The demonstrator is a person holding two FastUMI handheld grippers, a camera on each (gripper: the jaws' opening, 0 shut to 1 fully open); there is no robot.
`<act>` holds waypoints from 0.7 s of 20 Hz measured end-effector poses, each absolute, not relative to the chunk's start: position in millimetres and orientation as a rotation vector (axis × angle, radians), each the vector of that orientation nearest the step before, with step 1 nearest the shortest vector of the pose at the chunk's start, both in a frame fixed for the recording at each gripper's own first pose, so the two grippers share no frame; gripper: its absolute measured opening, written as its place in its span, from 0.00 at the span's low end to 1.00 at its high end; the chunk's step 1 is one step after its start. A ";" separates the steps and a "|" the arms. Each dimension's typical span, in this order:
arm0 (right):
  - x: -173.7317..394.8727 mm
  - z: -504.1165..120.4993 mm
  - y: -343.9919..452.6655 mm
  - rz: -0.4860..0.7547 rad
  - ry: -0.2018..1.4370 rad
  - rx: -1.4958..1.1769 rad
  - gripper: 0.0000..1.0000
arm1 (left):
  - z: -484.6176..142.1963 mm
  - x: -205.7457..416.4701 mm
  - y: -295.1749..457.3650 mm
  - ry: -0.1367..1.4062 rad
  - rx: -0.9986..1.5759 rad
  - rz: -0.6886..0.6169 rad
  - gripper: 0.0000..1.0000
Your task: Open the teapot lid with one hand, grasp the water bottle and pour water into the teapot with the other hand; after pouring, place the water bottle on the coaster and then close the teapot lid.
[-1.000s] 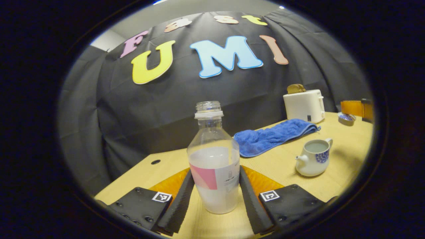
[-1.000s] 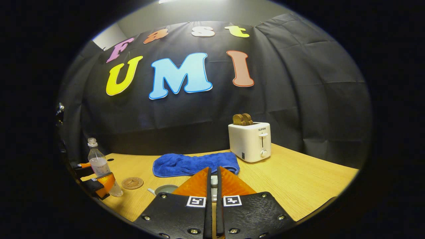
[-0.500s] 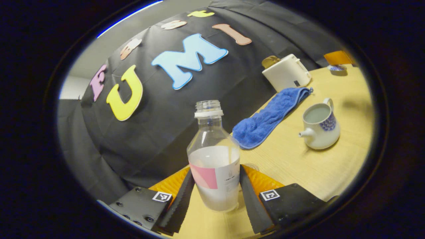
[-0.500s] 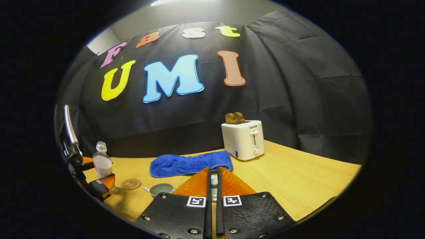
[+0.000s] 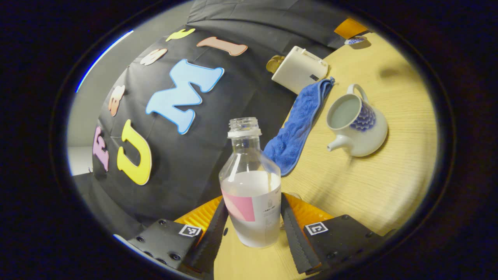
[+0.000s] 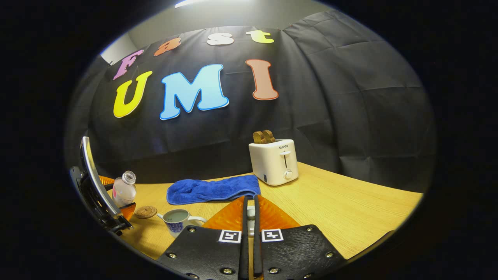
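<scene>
Left hand-held gripper [image 5: 252, 229] clamped on tilted water bottle [image 5: 251, 194] near open teapot [image 5: 356, 124]; right hand-held gripper [image 6: 249, 217] pinched the lid [image 6: 251, 213].

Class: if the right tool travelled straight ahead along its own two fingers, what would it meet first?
Probably the blue towel, lying just beyond the right tool and its held lid; depth is unclear, so it might pass over it towards the wall.

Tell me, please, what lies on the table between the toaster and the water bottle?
The blue towel lies between the toaster and the water bottle, as the right gripper view shows.
</scene>
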State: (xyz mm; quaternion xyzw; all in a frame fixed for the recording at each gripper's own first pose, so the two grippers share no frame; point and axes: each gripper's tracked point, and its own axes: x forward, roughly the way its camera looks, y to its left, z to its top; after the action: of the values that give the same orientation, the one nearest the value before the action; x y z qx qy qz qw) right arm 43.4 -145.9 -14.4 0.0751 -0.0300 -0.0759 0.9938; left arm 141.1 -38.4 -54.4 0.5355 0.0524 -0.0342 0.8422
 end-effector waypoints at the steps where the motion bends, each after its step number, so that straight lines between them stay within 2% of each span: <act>1: 42.4 -18.1 -149.6 -0.158 -0.054 0.155 0.05 | -54.0 141.8 -41.1 0.108 1.159 -0.072 0.89; 14: 35.8 -25.4 -159.8 -0.166 -0.048 0.211 0.05 | -47.3 146.2 -68.5 0.048 1.533 -0.100 0.89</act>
State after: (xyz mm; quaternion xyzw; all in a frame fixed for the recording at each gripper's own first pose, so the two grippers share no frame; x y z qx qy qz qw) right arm 35.8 -159.8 -25.4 0.1050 -0.0238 -0.0829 0.9907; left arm 146.2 -68.5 -47.3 0.6933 0.0216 -0.0453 0.7189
